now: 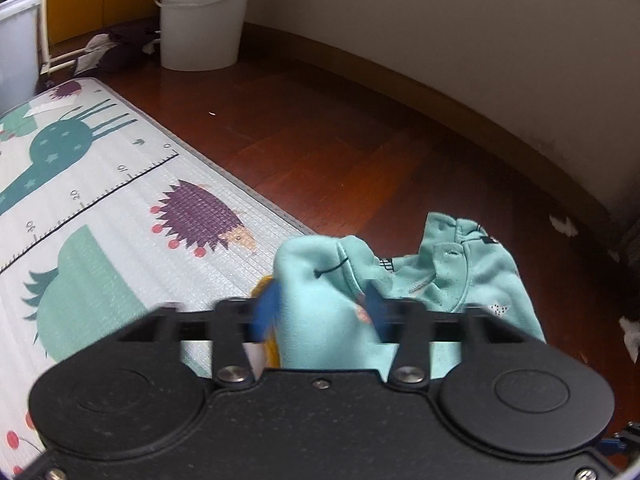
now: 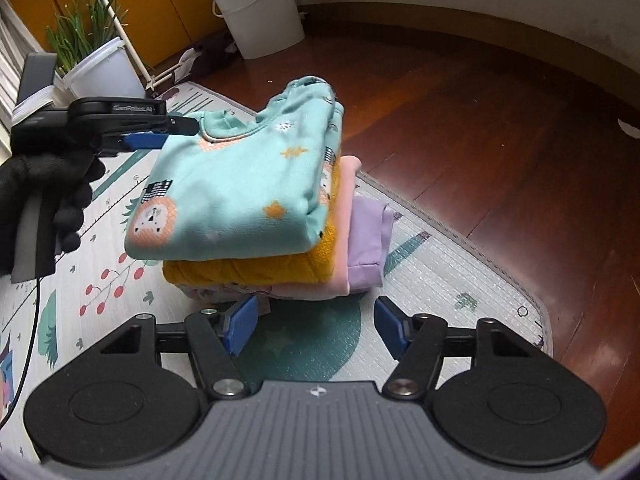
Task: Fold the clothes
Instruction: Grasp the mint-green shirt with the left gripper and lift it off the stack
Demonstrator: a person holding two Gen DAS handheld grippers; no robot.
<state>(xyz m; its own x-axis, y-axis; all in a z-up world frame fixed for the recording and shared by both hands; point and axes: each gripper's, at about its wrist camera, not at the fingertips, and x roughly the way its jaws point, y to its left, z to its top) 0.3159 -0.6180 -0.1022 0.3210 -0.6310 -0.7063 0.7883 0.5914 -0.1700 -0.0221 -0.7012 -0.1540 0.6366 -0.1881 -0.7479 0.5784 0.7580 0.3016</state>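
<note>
A folded teal printed sweater (image 2: 240, 184) lies on top of a stack of folded clothes: a mustard knit (image 2: 256, 268), a pink piece (image 2: 344, 216) and a lilac piece (image 2: 370, 236), on the play mat (image 2: 440, 272). My left gripper (image 1: 320, 312) is shut on the sweater's (image 1: 320, 292) near edge; in the right wrist view it (image 2: 160, 132) grips the sweater's left side by the collar. My right gripper (image 2: 316, 324) is open and empty, just in front of the stack.
A white bucket (image 2: 260, 8) stands on the wooden floor (image 2: 480, 120) at the back. A planter with a green plant (image 2: 96, 60) and a white rack stand at the back left. The mat's edge (image 1: 240, 184) runs along the floor; a wall skirting curves behind.
</note>
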